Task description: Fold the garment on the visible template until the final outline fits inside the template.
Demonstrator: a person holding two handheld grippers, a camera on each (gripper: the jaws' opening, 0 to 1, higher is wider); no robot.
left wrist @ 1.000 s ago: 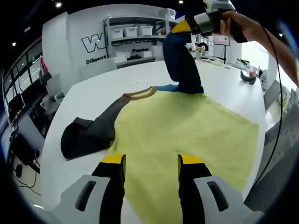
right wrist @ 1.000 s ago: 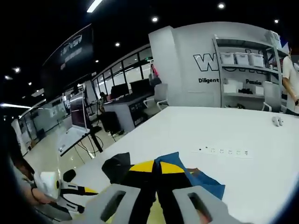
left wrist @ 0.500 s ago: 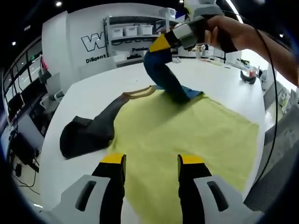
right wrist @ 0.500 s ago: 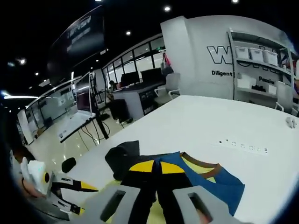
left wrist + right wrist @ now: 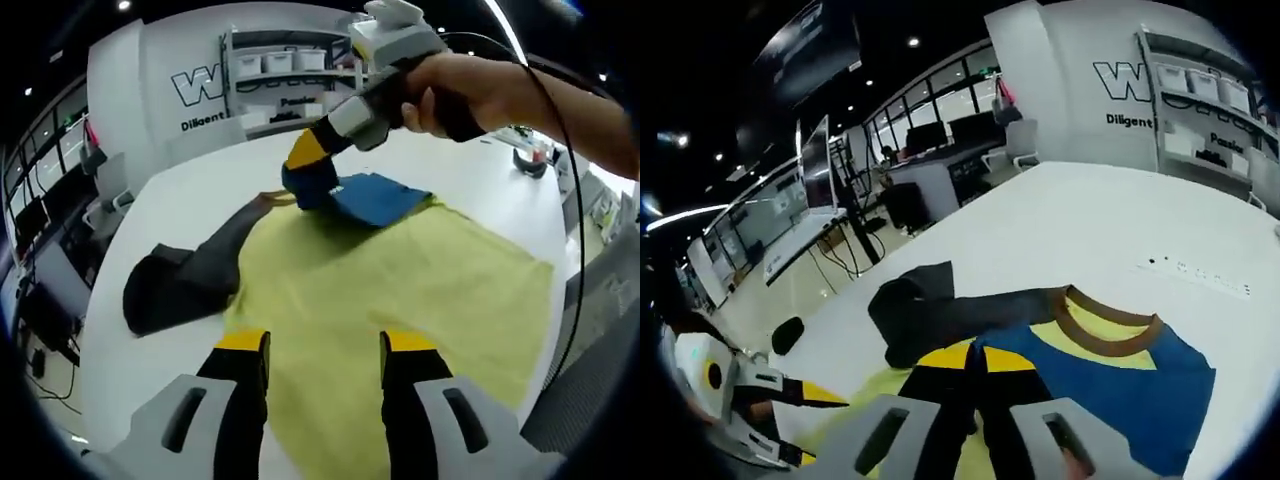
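A white tabletop carries the yellow garment. The right claw pinches its blue sleeve beside the brown collar; the left claw hovers spread. Released early, the sleeve could bunch crookedly.

The left gripper view looks from above the shirt's hem across the table toward the shelves. The right gripper view sits low and close at the collar, facing sideways. Both share the shirt.
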